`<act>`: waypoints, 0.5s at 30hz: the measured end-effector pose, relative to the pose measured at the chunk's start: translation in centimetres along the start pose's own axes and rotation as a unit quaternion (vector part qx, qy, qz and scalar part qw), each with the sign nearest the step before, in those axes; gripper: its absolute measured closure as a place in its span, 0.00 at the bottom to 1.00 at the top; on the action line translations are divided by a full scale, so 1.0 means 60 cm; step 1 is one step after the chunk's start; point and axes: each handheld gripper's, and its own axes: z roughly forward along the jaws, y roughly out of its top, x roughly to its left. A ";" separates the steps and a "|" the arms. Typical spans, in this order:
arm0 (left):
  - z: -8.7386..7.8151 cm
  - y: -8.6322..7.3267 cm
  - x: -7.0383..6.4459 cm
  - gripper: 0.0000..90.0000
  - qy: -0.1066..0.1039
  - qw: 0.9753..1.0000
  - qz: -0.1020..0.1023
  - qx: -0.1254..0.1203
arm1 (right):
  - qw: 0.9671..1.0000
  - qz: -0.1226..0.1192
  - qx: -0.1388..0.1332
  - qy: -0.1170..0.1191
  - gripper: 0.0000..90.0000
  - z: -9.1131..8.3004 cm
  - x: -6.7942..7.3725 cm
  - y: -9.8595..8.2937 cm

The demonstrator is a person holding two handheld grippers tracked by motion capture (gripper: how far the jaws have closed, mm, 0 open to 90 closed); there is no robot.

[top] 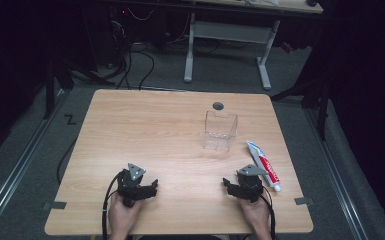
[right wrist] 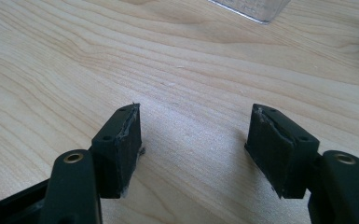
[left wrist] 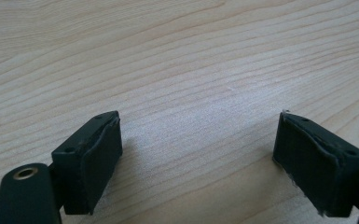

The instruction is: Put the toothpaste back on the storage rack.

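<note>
I read this as a lab or recording room, not a home. I am working at a bare wooden table (top: pixel 145 130) with a round cable grommet (top: pixel 218 106) near its far edge, standing on grey carpet. On both sides of the table, metal rails (top: pixel 15 170) run along the floor. Beyond its far edge stands a second desk on a white metal frame (top: pixel 227 45), with loose black cables (top: pixel 135 65) trailing over the floor to the left of that frame. Around the table the room is dark. Tape marks (top: pixel 54 205) sit on the carpet by its near corners.
</note>
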 end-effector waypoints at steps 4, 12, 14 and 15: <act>0.000 0.000 0.000 0.17 0.000 1.000 0.000 0.000 | 1.000 0.000 0.000 0.000 0.39 0.000 0.000 0.000; 0.000 0.000 0.000 0.17 0.000 1.000 0.000 0.000 | 1.000 0.003 0.000 -0.005 0.39 -0.002 0.000 -0.002; 0.000 0.000 0.000 0.17 0.000 1.000 0.000 0.000 | 1.000 0.010 -0.004 -0.002 0.41 -0.005 -0.003 -0.003; 0.000 0.000 0.000 0.17 0.000 1.000 0.000 0.000 | 1.000 0.010 -0.004 -0.002 0.41 -0.005 -0.003 -0.003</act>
